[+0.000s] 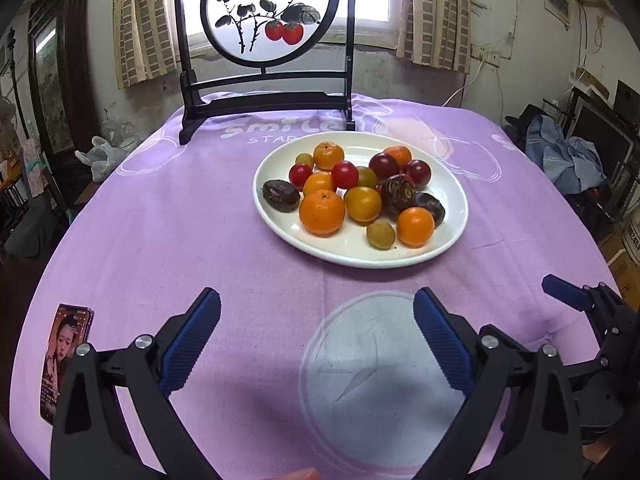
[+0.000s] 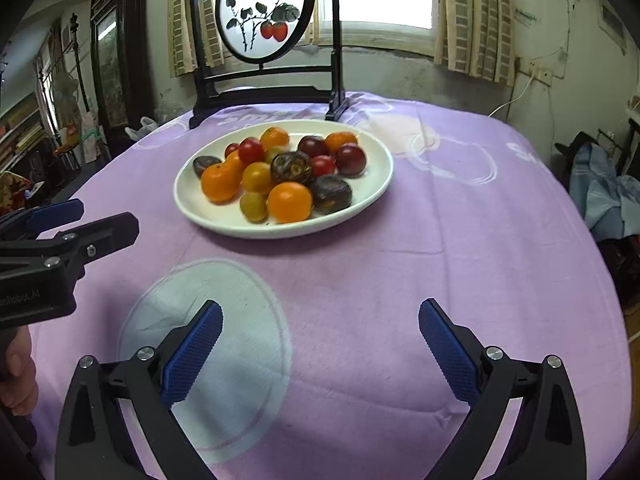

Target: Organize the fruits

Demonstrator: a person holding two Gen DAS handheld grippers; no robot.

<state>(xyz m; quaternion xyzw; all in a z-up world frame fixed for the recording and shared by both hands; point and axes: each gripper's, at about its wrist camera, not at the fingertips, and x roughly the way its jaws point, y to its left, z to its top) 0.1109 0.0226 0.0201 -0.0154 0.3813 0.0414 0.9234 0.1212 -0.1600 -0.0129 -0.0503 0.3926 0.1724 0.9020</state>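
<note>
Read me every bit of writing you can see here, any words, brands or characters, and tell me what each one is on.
"Smile": white print on the purple tablecloth, partly hidden by the screen's foot.
"STAR": smaller print beneath it, cut off by the white plate.
"...nRobot.AI": on the left gripper body, beginning cut off.
Black brush characters and a small red seal: on the round painted screen, not readable to me.
Text on the phone screen: too small to read.

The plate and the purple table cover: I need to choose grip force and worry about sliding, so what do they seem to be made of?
The plate looks like glazed white ceramic: smooth, glossy, with soft window reflections on its rim; melamine cannot be excluded. The table cover looks like woven cloth, matte, with visible creases and printed white lettering.
</note>
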